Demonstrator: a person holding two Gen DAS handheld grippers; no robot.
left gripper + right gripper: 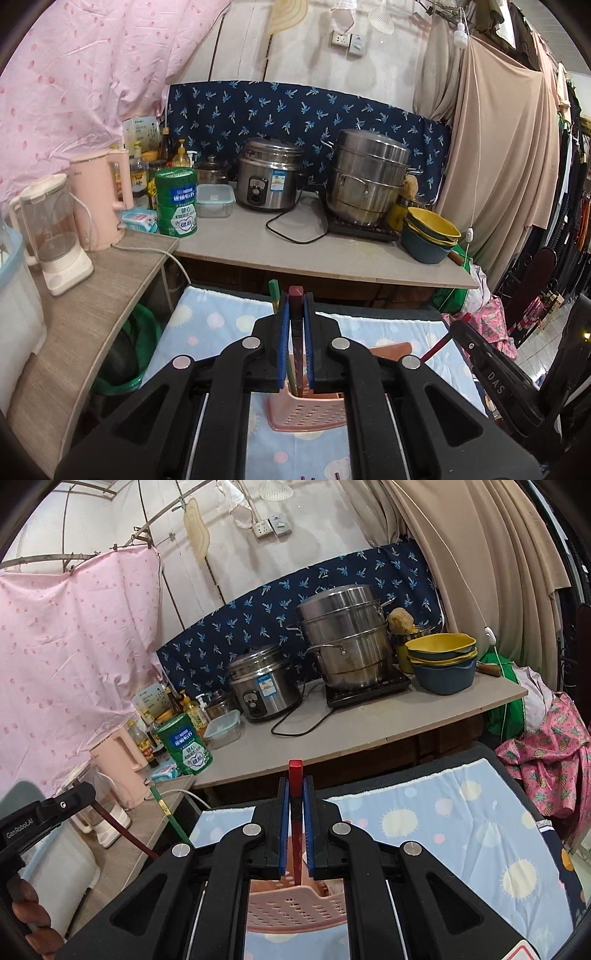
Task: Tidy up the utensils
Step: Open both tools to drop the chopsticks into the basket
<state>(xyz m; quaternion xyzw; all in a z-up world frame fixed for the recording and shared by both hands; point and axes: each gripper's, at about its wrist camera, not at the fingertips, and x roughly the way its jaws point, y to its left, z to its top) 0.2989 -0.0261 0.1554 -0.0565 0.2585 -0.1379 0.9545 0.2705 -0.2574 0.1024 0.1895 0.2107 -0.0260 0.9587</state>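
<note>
My left gripper (295,306) is shut on a dark red chopstick (295,293), which stands upright between the blue pads. Its lower end reaches down to the mouth of the pink perforated utensil holder (306,411). A green chopstick (273,291) leans in that holder just to the left. My right gripper (295,786) is shut on a bright red chopstick (295,771), upright over the same pink holder (295,904). The right wrist view also shows the left gripper (79,794) at left with its dark red chopstick (122,830) and the green chopstick (170,812).
The holder stands on a table under a light blue spotted cloth (461,812). Behind it a grey counter (332,254) carries a rice cooker (269,181), a steel steamer pot (369,177), stacked bowls (430,232) and a green can (176,201). A side shelf at left holds a pink kettle (101,199) and a blender (51,229).
</note>
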